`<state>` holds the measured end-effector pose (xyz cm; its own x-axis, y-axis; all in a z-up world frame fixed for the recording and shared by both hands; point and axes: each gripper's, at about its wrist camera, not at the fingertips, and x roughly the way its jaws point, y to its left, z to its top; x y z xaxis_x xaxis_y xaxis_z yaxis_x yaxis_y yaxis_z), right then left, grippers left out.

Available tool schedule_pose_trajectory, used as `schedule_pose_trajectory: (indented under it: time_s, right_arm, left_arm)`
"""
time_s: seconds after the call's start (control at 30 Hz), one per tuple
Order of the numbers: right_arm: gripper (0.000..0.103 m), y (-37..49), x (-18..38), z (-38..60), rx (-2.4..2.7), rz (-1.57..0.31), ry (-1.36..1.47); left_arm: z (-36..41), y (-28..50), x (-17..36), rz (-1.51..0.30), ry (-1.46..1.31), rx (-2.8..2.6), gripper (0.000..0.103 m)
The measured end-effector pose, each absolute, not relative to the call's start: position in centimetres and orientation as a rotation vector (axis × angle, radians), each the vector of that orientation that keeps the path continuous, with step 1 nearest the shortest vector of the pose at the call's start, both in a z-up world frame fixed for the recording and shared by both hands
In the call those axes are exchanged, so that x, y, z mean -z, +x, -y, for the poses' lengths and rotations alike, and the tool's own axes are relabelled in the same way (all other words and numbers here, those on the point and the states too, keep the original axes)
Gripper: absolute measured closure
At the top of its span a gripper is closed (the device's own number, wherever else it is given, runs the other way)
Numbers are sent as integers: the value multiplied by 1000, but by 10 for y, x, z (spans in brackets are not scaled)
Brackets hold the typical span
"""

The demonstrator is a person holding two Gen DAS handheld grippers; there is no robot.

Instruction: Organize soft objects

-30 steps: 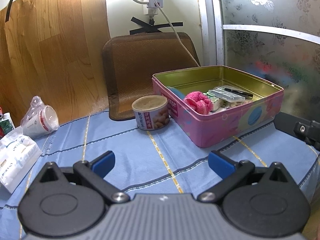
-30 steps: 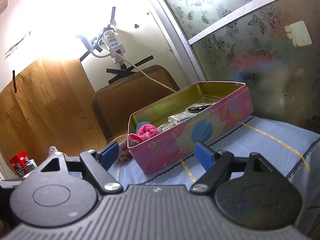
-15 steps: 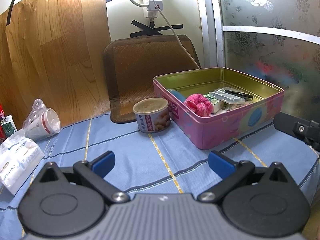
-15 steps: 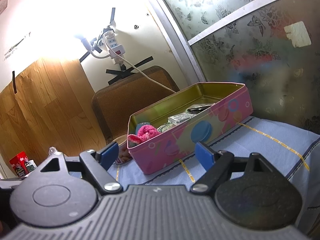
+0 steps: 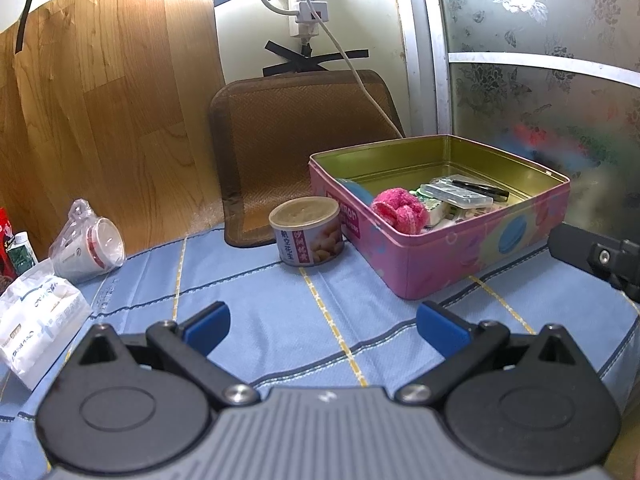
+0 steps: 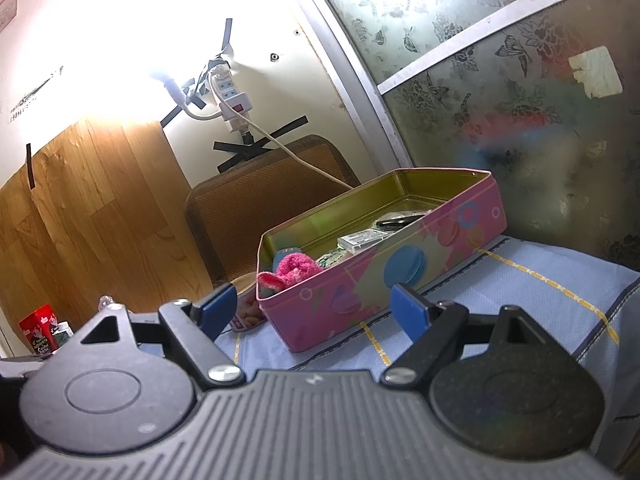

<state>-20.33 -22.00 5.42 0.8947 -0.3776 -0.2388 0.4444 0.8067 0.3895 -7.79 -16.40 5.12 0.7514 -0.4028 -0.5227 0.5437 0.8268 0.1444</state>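
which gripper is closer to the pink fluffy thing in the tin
Right, narrowly. The right gripper hangs just before the tin's wall below the pink fluffy thing; the left gripper sits farther back.

The open tin box (image 5: 476, 256) stands on the cloth-covered tabletop (image 5: 256, 304) and serves as the landmark. Inside it, at the end nearest the can, lies a fuzzy scrunchie (image 5: 398, 210); farther along the box's inside lie a small clear case (image 5: 456, 194) and a pen (image 5: 480, 186), with other small items around them too cluttered to tell apart. Just left of the box, almost touching its side, a can (image 5: 306, 230) stands upright. Behind the box and the can a woven mat (image 5: 296, 140) leans upright against the wall. Above the mat a power strip (image 5: 306, 12) hangs on the wall, its cord running down toward the box. Well left of the box a wrapped cup (image 5: 90, 250) lies on its side, and a tissue pack (image 5: 36, 320) lies nearer than the cup.
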Motion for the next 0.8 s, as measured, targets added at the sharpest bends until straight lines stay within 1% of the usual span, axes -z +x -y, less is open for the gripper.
schedule_pose_trajectory:
  time_s: [0.4, 0.8]
  right_arm:
    - [17, -204, -54, 221, 446, -160, 454]
    - [17, -215, -60, 220, 477, -131, 441]
  left_arm:
    - [166, -78, -50, -535, 293, 552, 0]
    - [171, -96, -56, -492, 304, 593, 0]
